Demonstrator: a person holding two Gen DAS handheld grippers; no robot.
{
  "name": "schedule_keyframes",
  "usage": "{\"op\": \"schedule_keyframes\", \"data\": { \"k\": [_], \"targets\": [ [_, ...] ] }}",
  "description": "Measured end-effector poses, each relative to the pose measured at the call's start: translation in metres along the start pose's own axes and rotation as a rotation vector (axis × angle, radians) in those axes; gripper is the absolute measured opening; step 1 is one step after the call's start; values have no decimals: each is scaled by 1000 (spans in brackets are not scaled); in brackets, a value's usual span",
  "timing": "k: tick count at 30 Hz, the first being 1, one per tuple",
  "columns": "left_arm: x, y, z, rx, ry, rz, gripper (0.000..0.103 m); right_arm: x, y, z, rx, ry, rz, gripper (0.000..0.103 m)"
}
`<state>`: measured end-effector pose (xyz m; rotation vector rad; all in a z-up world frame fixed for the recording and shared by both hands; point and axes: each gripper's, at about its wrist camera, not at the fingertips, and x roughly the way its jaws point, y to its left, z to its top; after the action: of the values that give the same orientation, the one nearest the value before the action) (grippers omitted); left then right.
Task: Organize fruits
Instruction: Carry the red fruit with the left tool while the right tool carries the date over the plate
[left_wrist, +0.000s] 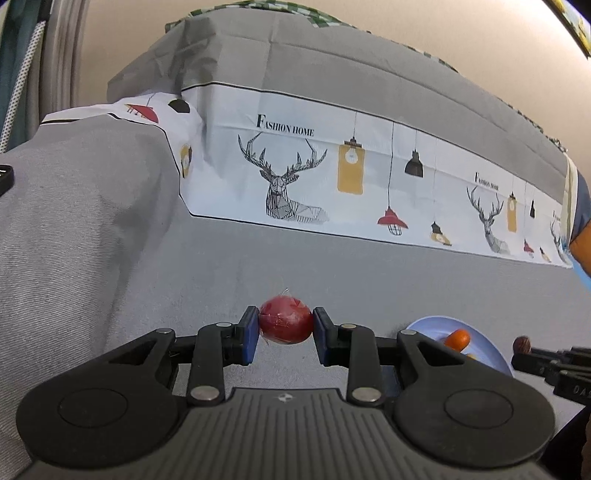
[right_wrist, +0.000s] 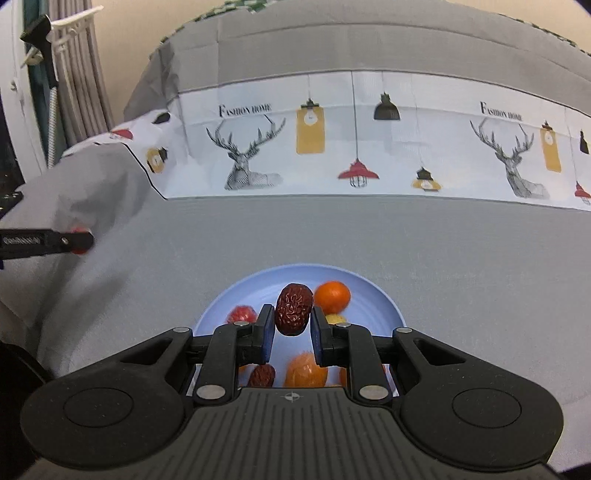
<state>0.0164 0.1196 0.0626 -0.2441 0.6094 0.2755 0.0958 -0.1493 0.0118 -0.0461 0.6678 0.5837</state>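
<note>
My left gripper is shut on a red wrapped fruit and holds it over the grey cloth, left of the blue plate. My right gripper is shut on a wrinkled red date and holds it above the blue plate. The plate holds an orange, a second orange, another date, a red fruit and a yellow piece. The right gripper with its date shows at the right edge of the left wrist view.
Grey cloth covers the surface and rises into a printed band with deer and lamps at the back. A raised cloth fold stands at the left. The left gripper shows at the left edge of the right wrist view.
</note>
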Motion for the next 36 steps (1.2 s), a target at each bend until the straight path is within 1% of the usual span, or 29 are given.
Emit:
{"op": "schedule_keyframes", "data": {
  "k": [10,25,36],
  "targets": [
    [5,-3,-1,17,13,10,34,4,-11,-2,23,4,13,22],
    [7,-7,-1,50,28,12,34,3,-14,0,39,6,16,22],
    [8,-8,-1,52,28,12,34,4,-14,-1,38,11,13,22]
  ]
}}
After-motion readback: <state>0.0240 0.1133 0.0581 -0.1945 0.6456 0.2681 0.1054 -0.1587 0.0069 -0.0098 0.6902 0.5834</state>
